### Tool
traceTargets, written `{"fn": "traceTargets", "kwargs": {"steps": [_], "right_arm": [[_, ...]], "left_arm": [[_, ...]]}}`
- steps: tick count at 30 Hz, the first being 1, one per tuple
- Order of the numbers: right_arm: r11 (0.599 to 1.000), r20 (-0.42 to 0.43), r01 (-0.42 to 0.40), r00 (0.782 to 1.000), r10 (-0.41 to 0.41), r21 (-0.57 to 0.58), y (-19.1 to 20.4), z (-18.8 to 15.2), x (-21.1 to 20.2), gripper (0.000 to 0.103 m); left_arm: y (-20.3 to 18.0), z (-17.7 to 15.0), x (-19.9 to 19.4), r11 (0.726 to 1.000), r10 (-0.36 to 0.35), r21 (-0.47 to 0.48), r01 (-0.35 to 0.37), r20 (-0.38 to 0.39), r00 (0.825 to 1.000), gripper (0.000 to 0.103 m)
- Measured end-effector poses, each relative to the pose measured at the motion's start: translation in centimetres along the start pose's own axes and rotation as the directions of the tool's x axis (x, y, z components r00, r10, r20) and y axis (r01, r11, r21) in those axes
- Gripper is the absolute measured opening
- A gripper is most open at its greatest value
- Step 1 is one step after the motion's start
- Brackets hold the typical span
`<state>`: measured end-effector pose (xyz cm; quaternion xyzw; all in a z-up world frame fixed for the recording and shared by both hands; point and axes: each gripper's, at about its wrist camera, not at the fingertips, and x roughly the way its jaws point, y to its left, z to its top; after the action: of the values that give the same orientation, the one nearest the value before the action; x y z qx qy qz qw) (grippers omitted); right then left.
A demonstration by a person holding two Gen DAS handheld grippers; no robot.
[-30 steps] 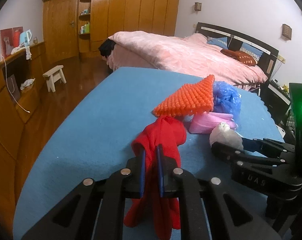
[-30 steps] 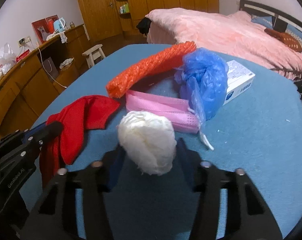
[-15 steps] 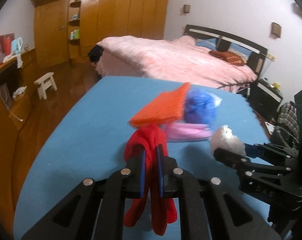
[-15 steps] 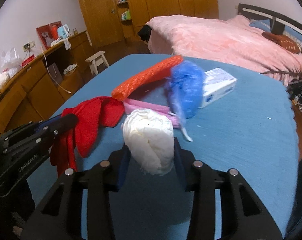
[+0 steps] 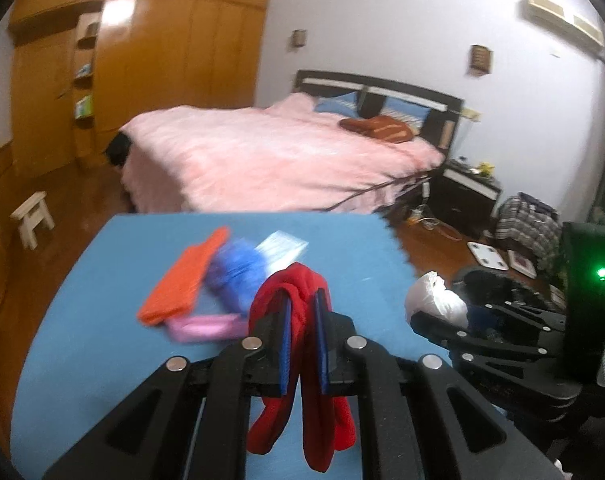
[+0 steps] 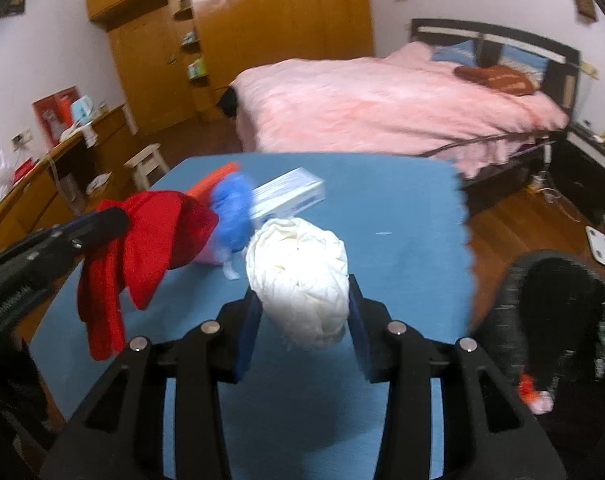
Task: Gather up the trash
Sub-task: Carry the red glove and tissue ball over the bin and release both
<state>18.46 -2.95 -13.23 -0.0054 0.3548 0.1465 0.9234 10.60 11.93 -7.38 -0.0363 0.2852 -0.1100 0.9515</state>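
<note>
**Both grippers loaded above the blue table**

I had the left gripper (image 5: 302, 344) clamped on a limp red cloth (image 5: 298, 360), and the right gripper (image 6: 302, 316) pinching a crumpled white paper ball (image 6: 298, 284), both held clear above the blue table (image 6: 402, 216).

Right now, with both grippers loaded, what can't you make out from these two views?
- Pink item: left wrist view, motion blur smears it; right wrist view, the red cloth covers most of it.
- Printing on the white box: blurred and too small in both views.
- Dark bag or bin at the right of the right wrist view: blurred, its opening and contents unclear.
- Table under the white wad: hidden by the right gripper.
</note>
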Motion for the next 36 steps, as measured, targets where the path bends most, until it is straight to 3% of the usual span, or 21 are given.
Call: {"fn": "traceTargets", "kwargs": {"steps": [9,22,36], "right_arm": [[0.989,0.044,0.13,0.99,-0.134,0.069,-7.1,-0.3,-4.7,0.04],[0.945,0.056,0.271,0.957,-0.286,0.184,-15.9,-2.7,-8.5,0.04],[0.871,0.008,0.411,0.903,-0.429,0.267,-24.4,-6.1,-10.6,0.043]], "left_arm": [[-7.0,2.4,1.5,0.989,-0.132,0.066,0.13,0.026,0.991,0.011],[-15.9,2.9,4.6,0.946,-0.283,0.162,0.282,-0.017,0.959,0.011],[-25.5,2.1,10.2,0.863,-0.438,0.22,0.455,-0.125,0.89,0.011]]}}
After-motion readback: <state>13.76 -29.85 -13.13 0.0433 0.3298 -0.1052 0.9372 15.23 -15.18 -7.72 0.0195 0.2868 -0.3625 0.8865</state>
